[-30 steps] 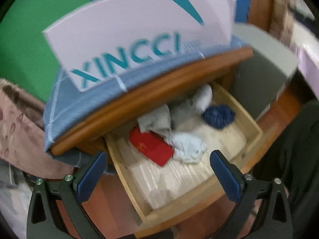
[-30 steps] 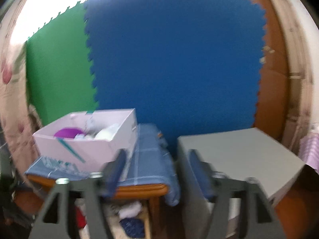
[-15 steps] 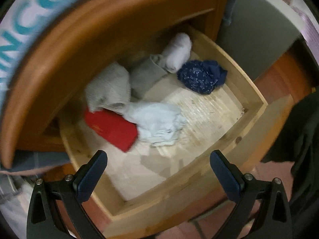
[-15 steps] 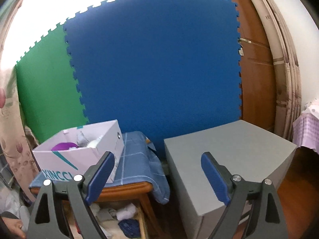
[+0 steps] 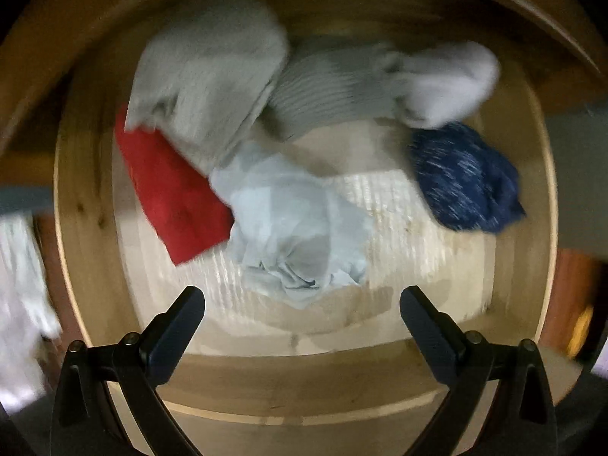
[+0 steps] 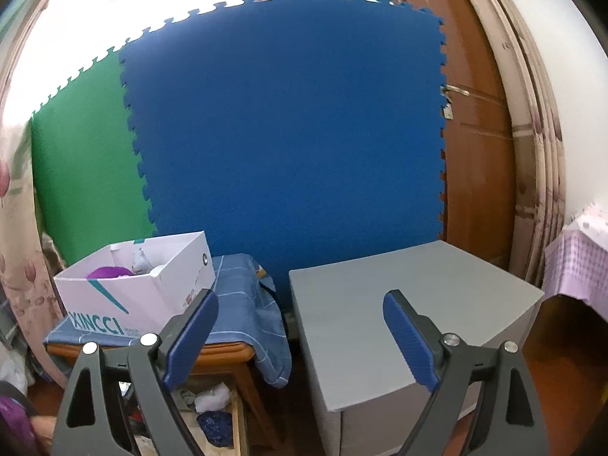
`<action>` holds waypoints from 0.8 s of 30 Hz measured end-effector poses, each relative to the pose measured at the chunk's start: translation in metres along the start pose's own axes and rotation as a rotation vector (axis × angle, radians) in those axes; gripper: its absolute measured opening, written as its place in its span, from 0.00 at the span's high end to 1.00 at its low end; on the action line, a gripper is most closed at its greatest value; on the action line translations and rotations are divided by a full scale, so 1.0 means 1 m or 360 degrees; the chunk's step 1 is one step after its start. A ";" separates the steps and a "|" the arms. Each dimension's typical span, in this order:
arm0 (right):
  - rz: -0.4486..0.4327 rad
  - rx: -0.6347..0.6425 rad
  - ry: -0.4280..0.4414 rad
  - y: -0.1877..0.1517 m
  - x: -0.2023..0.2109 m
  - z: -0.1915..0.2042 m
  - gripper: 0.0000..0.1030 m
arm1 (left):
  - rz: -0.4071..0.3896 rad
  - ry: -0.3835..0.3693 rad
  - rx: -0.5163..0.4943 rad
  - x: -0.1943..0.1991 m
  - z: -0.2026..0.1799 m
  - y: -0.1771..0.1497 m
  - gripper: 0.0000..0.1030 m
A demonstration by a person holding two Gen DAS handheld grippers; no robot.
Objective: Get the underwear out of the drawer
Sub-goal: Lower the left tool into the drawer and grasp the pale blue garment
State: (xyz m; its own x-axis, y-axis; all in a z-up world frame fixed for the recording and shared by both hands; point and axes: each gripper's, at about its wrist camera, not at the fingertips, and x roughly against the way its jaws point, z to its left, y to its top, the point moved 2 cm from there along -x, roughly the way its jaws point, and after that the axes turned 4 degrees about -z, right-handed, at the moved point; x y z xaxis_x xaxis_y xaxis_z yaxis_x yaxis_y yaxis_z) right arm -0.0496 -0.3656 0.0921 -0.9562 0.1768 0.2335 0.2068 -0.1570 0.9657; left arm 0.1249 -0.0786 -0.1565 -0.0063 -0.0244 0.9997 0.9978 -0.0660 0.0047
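The open wooden drawer (image 5: 87, 235) fills the left wrist view from above. In it lie a crumpled pale blue garment (image 5: 292, 224), a folded red one (image 5: 171, 190), grey ones (image 5: 205, 76) at the back, a white bundle (image 5: 448, 79) and a dark blue speckled one (image 5: 467, 178). My left gripper (image 5: 302, 300) hangs open just above the pale blue garment, nothing between its fingers. My right gripper (image 6: 300, 315) is open and empty, held level out in the room. In the right wrist view the drawer (image 6: 237, 418) shows at the bottom left with the dark blue piece (image 6: 214, 423).
A white XINCCI box (image 6: 129, 292) sits on a blue checked cloth (image 6: 243, 304) on the wooden stand. A grey cabinet (image 6: 410, 304) stands to its right. Blue and green foam mats (image 6: 285, 133) line the wall, beside a brown door (image 6: 482, 114).
My left gripper sank and tipped down over the drawer; the clothes now loom large beneath it. My right gripper opened wider and drifted sideways, with the box and cabinet shifting right in its view.
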 end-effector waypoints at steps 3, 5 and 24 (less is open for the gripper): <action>0.0007 -0.0037 -0.0004 0.000 -0.001 -0.007 0.12 | 0.0063 -0.0011 0.0172 -0.010 0.011 0.003 0.01; 0.0011 -0.0045 0.0004 -0.001 -0.001 -0.009 0.12 | 0.0095 -0.0026 0.0284 -0.015 0.019 0.005 0.01; 0.0074 0.0013 0.0113 -0.005 -0.004 -0.004 0.12 | 0.0354 -0.0172 0.0765 -0.062 0.036 0.007 0.10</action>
State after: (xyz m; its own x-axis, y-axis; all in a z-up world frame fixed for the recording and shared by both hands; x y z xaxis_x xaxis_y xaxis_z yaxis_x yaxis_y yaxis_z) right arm -0.0476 -0.3695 0.0857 -0.9578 0.0999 0.2696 0.2526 -0.1554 0.9550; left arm 0.1345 -0.0416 -0.2178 0.1898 0.1190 0.9746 0.8921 0.3936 -0.2218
